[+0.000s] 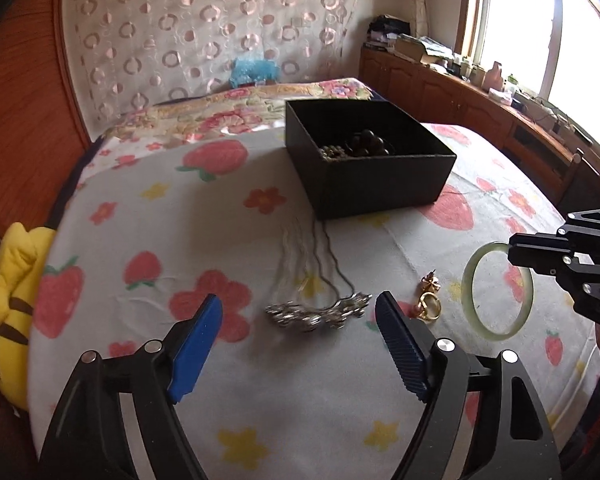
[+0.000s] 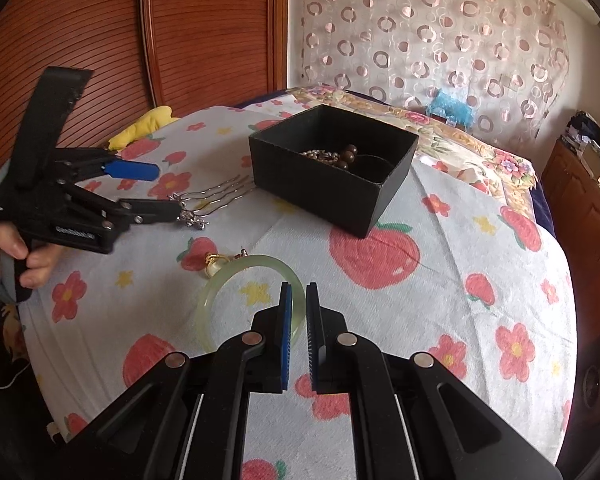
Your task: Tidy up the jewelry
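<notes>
right gripper (image 2: 299,300) pinching the jade bangle (image 2: 236,276), next lifting it into the black box (image 2: 320,184); left gripper (image 1: 300,312) spread wide before the silver hairpins (image 1: 320,312).

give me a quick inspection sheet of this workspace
surface: strawberry-and-flower print bedsheet, flat.
job's things: open black cardboard box holding brown beads; silver hair combs, gold rings and pale green jade bangle outside it on the sheet.
clutter: yellow plush toy at the bed edge.
grippers: left hand-held gripper open around the combs; right hand-held gripper shut on the bangle.
cables: nothing seen.
surroundings: wooden cabinets, circle-pattern curtain.
</notes>
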Motion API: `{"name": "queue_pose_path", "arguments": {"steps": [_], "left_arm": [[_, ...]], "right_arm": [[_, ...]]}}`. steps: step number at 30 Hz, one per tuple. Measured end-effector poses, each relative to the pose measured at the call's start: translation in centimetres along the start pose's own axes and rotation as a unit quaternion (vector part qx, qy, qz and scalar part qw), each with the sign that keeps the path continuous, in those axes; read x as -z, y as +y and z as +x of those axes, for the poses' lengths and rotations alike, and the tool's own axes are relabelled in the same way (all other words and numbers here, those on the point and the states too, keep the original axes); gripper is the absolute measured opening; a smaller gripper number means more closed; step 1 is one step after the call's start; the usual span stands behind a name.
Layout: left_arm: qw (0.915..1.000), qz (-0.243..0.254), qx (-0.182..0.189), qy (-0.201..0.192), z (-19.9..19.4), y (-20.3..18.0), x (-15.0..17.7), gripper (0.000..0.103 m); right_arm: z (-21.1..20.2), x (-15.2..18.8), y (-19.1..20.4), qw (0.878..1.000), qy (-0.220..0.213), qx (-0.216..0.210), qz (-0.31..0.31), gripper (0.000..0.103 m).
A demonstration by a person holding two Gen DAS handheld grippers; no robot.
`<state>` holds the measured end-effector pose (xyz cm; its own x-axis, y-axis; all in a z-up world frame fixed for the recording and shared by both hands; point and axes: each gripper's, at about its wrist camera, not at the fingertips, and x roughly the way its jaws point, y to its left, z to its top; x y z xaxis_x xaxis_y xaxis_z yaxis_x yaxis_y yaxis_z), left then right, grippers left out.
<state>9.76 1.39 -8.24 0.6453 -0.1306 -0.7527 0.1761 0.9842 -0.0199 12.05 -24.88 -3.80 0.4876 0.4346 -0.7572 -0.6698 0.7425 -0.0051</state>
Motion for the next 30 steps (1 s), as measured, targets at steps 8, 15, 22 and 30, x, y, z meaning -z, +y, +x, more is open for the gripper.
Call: {"name": "queue_pose_path", "arguments": {"steps": [8,15,22,30], "left_arm": [[0.9991,0.024,-0.007,0.033,2.2,-1.6,-0.3,0.079],[0.9994,0.017,-0.007,0.029,1.9,-1.2,0.1,0.061],[0.9999,0.008,-0.002,0.007,0.2,-0.9,0.5,0.06],[0.9996,0.0,0.007,-0.027,-3.2,-0.7,0.4,0.059]], "right_arm": [[-0.2,0.2,-0.2,1.0,0.002,0.001,0.004,0.008],[-0.1,0.3,-0.2,1.0,0.003,-0.003,0.003,0.008],[0.0,0.4,-0.3,1.0,0.004,-0.002,0.005,0.008],[-0.4,0.1,-0.7,1.0,-0.002,0.003,0.008,0.008]]}}
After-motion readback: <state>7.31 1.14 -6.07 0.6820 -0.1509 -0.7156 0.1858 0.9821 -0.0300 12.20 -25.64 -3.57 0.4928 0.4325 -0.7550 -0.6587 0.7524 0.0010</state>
